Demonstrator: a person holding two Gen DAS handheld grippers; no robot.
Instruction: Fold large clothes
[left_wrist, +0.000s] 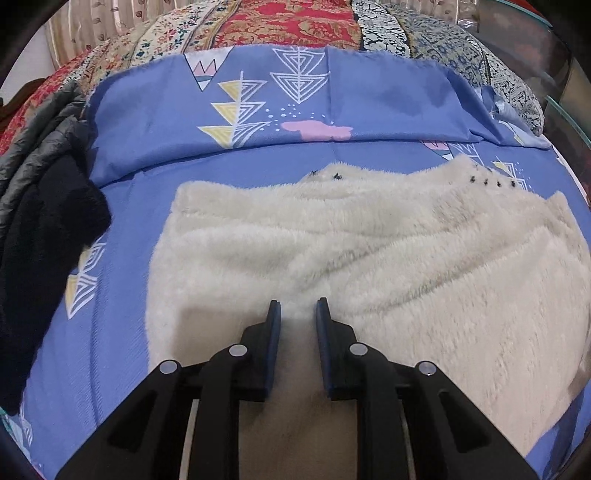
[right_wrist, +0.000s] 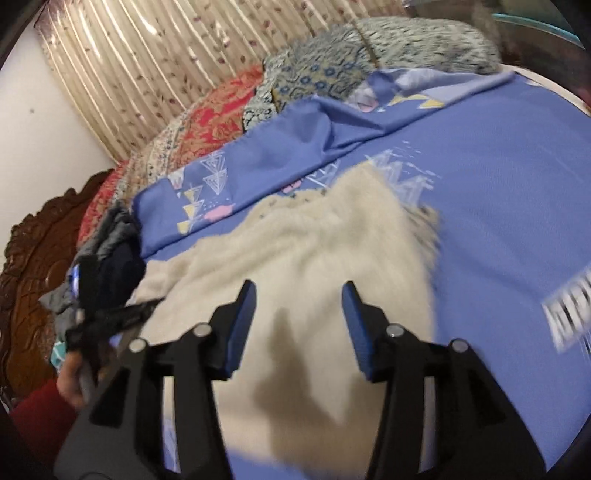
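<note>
A cream fluffy sweater (left_wrist: 369, 258) lies spread on the blue patterned bedsheet (left_wrist: 122, 295); small black marks dot its far edge. My left gripper (left_wrist: 298, 308) hovers over the sweater's near edge, jaws apart by a narrow gap with nothing between them. In the right wrist view the sweater (right_wrist: 314, 266) lies below my right gripper (right_wrist: 298, 291), which is wide open and empty above it. The left gripper (right_wrist: 110, 317) shows there at the left, held by a hand, over the sweater's left side.
A pile of dark and grey clothes (left_wrist: 40, 192) lies at the left on the bed. Patterned pillows and a quilt (left_wrist: 288, 22) line the far side. A carved wooden headboard (right_wrist: 33, 266) and a curtain (right_wrist: 166, 55) stand beyond.
</note>
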